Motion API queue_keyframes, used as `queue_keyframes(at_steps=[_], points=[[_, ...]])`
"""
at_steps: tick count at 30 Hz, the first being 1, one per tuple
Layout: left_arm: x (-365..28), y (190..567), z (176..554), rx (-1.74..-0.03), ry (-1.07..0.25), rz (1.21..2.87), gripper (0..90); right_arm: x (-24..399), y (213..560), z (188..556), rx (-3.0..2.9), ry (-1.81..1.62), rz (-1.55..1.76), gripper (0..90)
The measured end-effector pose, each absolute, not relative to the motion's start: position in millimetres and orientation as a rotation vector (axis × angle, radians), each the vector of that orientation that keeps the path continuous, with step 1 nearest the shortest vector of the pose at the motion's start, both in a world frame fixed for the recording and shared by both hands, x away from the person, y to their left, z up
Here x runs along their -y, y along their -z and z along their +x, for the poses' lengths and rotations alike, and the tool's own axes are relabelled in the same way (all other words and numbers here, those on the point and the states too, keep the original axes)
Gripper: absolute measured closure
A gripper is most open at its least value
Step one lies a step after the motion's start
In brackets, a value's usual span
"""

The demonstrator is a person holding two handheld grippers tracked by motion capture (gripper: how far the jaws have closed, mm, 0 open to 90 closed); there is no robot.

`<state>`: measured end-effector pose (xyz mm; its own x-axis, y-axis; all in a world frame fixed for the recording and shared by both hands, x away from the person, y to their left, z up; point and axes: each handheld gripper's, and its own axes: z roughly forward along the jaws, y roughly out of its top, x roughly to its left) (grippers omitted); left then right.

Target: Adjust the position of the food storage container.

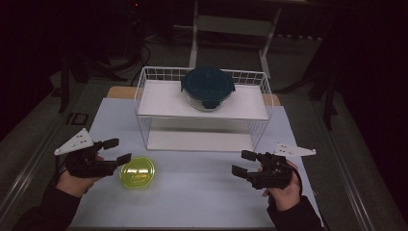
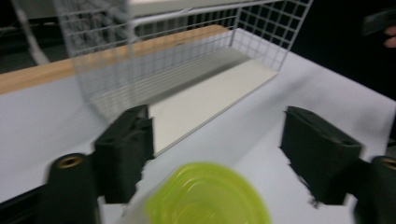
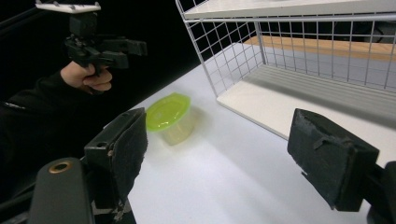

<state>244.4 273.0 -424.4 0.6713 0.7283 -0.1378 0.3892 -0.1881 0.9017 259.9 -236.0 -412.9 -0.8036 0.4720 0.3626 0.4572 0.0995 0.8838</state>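
A small clear tub with a lime-green lid (image 1: 137,173) stands on the white table at the front left. My left gripper (image 1: 119,150) hovers just left of it and a little above, jaws open. In the left gripper view the tub (image 2: 205,196) sits low between the two jaws, and the left gripper (image 2: 217,135) has no pad touching it. My right gripper (image 1: 240,162) is open at the front right, nothing between its jaws. The right gripper (image 3: 217,140) looks toward the tub (image 3: 169,114) and the left gripper (image 3: 133,52) beyond it.
A white wire shelf rack (image 1: 159,98) stands at the back middle of the table. A round glass container with a dark teal lid (image 1: 208,86) rests on its top board. The lower board (image 3: 299,100) is bare. The table's wooden back edge (image 2: 37,77) shows behind.
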Motion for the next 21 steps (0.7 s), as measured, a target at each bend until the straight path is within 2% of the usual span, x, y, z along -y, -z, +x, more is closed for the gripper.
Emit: queue_keyframes(at_steps=[3,4,5,7,13,21], points=[[-279.9,429.5,243.7,-0.912,-0.396,1.812,39.5,237.8,415.7,258.7,-2.322,-1.859,0.989,19.6],[-285.0,435.0,243.1,-0.93,-0.397,1.814,39.5,238.3,417.4,258.2,-2.323,-1.864,0.994,19.6],[-289.0,441.2,243.0,-0.945,-0.395,1.824,50.4,238.6,421.2,256.6,-2.333,-1.858,1.0,19.7],[-292.8,448.4,243.0,-0.965,-0.376,1.827,56.9,238.9,422.7,255.8,-2.338,-1.857,1.0,19.6],[-303.4,466.3,243.3,-1.02,-0.345,1.843,70.4,240.0,425.5,255.0,-2.343,-1.856,1.004,19.7],[-308.5,486.0,244.0,-1.086,-0.302,1.914,82.1,241.3,429.9,254.3,-2.352,-1.86,1.008,19.6]])
